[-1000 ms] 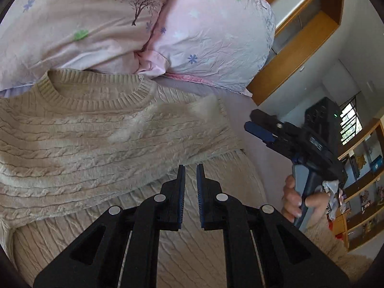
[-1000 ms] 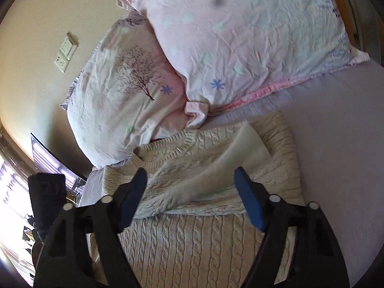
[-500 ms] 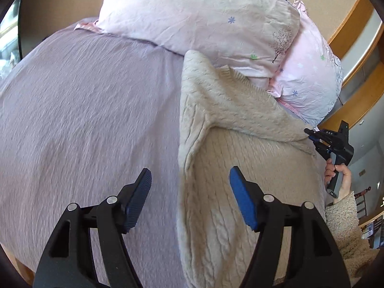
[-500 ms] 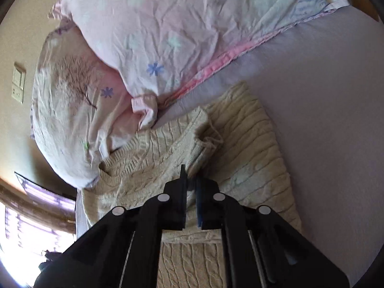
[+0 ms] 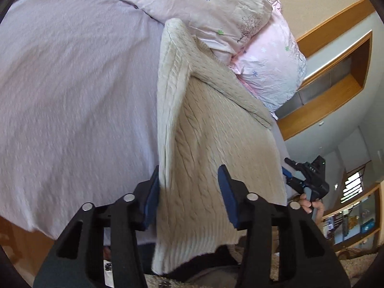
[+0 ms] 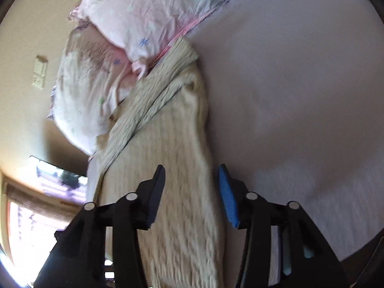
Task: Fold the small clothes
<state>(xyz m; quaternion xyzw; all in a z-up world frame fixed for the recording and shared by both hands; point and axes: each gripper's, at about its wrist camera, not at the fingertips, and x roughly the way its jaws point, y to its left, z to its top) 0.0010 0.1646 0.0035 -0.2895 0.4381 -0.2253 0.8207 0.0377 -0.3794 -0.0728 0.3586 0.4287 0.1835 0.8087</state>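
Observation:
A beige cable-knit sweater [image 5: 211,144] lies on the lilac bed, sleeves folded in over its body; its hem hangs over the bed's near edge. My left gripper [image 5: 189,192] is open, its jaws either side of the sweater's left folded edge near the hem. My right gripper [image 6: 192,189] is open over the sweater's right edge [image 6: 187,168], also near the hem. It also shows in the left wrist view [image 5: 304,175] at the sweater's right side, held in a hand.
Two pink floral pillows [image 5: 216,7] [image 6: 144,12] lie at the head of the bed, touching the sweater's collar end. Lilac bedsheet [image 5: 72,96] [image 6: 300,96] spreads on both sides. A wooden wall shelf [image 5: 336,72] and a wall socket [image 6: 39,72] are behind.
Both grippers have pulled back from the collar end to the hem end of the sweater. The right gripper, shut half a second ago, is now open. The left has stayed open.

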